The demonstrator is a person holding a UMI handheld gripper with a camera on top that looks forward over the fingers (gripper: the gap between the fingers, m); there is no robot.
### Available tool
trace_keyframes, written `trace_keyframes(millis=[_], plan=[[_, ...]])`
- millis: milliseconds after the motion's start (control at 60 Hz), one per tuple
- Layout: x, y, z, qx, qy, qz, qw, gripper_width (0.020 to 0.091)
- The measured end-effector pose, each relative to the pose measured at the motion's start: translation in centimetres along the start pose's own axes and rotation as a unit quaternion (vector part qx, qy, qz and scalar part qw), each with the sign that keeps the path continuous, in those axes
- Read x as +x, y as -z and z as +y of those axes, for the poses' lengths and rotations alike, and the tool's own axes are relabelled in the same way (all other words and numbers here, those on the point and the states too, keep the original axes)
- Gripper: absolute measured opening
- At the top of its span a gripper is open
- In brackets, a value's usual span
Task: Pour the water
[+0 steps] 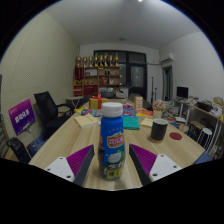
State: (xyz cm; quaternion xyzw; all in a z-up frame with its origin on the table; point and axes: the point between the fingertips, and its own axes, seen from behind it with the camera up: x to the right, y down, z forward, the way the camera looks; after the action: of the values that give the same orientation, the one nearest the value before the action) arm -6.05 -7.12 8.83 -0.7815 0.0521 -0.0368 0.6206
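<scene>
A plastic bottle (113, 135) with a blue cap and a red, white and blue label stands upright between my fingers, over the near end of a long wooden table (80, 135). My gripper (111, 150) is open. Its purple pads (76, 160) flank the bottle's lower part, with a narrow gap showing on each side. The bottle's base is hidden below the fingers. A dark cup (159, 129) stands on the table beyond the right finger, further off than the bottle.
A teal box (131, 123) lies behind the bottle, with a red round coaster (176, 135) right of the cup. Small items crowd the table's far end (96, 103). Black chairs (47, 105) and a purple sign (21, 115) are at the left, shelves (100, 70) at the back wall.
</scene>
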Motion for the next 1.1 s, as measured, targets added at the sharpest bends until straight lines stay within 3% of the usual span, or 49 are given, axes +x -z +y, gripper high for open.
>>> trace_keyframes(millis=[133, 183, 217, 333, 433, 533, 583, 650, 783, 817, 933, 1100], plan=[[0.2, -4.4, 1.5, 0.01, 0.005, -0.016, 1.0, 0.0818], [-0.6, -5.6, 2.3, 0.006, 0.014, -0.032, 0.999, 0.0622], [-0.6, -6.0, 1.9, 0.026, 0.022, -0.03, 0.999, 0.0606], [-0.8, -6.9, 1.3, 0.049, 0.054, -0.041, 0.996, 0.0584], [-0.5, -8.1, 1.7, 0.034, 0.049, -0.06, 0.996, 0.0558], [-1.8, -9.0, 1.8, -0.007, 0.026, -0.084, 0.996, 0.0488], [-2.3, -9.5, 0.5, -0.031, -0.014, -0.107, 0.994, 0.0469], [-2.4, -9.8, -3.2, -0.035, -0.131, -0.131, 0.982, 0.0471], [0.7, -11.9, -9.9, -0.048, -0.428, -0.194, 0.881, 0.047], [0.7, -12.1, -11.9, -0.05, -0.496, -0.188, 0.847, 0.0469], [6.1, -15.4, -12.4, -0.06, -0.652, -0.199, 0.729, 0.0468], [8.6, -17.0, -12.8, -0.075, -0.772, -0.192, 0.601, 0.0467]])
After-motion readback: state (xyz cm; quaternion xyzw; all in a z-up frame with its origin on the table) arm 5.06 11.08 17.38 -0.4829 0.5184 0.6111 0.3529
